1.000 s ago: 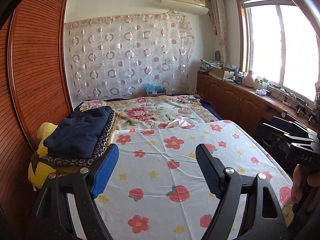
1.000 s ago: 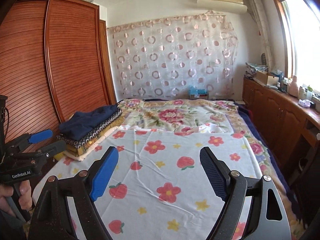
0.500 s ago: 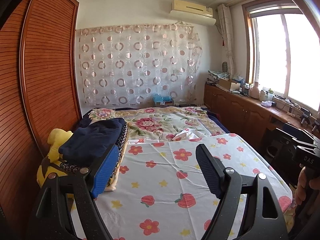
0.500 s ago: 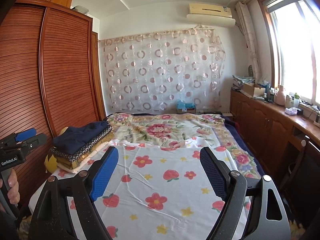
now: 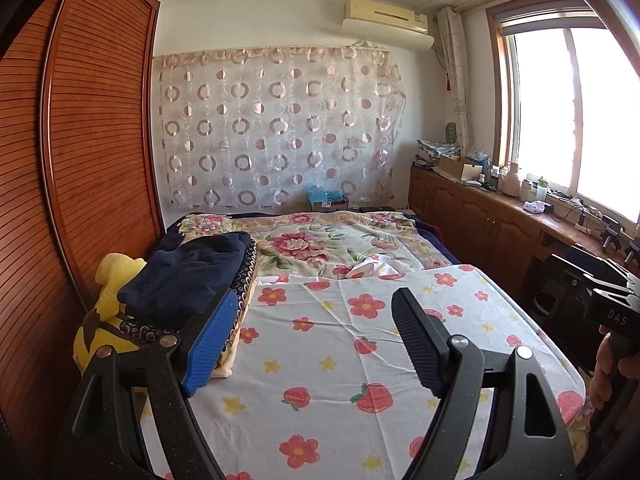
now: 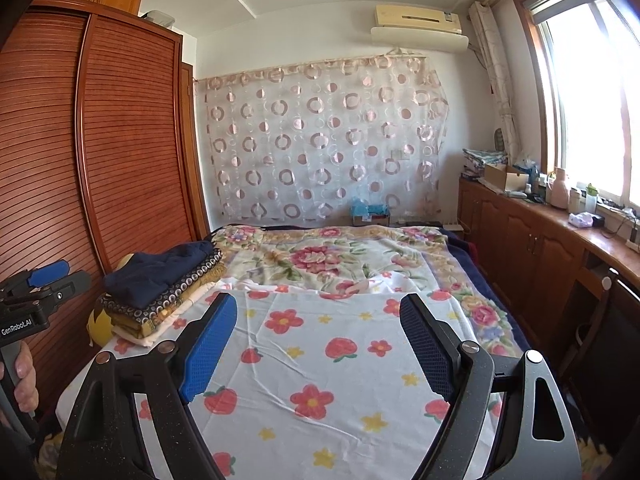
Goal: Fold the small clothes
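A stack of folded clothes [image 5: 188,280] with a dark blue garment on top lies at the left edge of the bed; it also shows in the right wrist view [image 6: 160,288]. My left gripper [image 5: 316,336] is open and empty, held above the flowered sheet [image 5: 340,352] just right of the stack. My right gripper [image 6: 320,340] is open and empty above the same sheet [image 6: 320,360]. Each gripper shows at the edge of the other's view: the right one [image 5: 600,300] and the left one [image 6: 40,292].
A yellow plush toy [image 5: 108,312] sits under the stack beside the wooden wardrobe [image 5: 80,160]. A floral blanket [image 5: 320,240] covers the far half of the bed. A wooden counter [image 5: 500,216] with clutter runs under the window at right. A chair [image 6: 600,340] stands by the bed.
Both grippers have drawn back and tilted up, so more wall and ceiling show and the bed sits lower in view. Both stay open and empty.
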A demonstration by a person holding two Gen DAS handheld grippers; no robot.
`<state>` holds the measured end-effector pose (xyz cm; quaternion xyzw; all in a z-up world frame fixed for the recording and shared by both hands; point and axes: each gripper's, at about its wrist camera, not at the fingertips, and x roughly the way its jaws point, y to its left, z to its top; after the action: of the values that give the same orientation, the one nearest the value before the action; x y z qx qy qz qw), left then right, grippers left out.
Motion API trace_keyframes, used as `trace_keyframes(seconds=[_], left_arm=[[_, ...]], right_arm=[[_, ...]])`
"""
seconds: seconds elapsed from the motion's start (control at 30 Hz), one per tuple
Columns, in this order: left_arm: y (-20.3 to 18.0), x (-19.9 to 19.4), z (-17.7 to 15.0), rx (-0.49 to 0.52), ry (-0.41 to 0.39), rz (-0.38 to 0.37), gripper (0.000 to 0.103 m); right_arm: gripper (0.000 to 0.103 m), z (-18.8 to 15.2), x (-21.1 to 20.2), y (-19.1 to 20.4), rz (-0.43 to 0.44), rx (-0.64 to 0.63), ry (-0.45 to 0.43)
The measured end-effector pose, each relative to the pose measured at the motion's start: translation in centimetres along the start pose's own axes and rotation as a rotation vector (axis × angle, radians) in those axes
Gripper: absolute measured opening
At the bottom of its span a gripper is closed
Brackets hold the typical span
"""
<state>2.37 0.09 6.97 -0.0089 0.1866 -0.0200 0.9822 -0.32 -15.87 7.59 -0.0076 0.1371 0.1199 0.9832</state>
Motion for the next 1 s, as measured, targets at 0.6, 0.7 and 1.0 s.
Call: trace_keyframes(seconds=[0.6,0.7,1.0], left_arm=[[0.0,0.0,-0.1,0.003,0.001,0.003,0.08],[-0.1,0.0,-0.1,0.002,0.001,0.002,0.08],[-0.1,0.0,0.0,0.002,0.0,0.001,0.08]], right_arm=[[0.085,0.0,0.8,-0.8,0.001,-0.002,0.003],[0.085,-0.1,0.8,-0.8,0.001,-0.001,0.003],[0.085,-0.1,0.8,-1.2,0.002,-0.004,0.005]])
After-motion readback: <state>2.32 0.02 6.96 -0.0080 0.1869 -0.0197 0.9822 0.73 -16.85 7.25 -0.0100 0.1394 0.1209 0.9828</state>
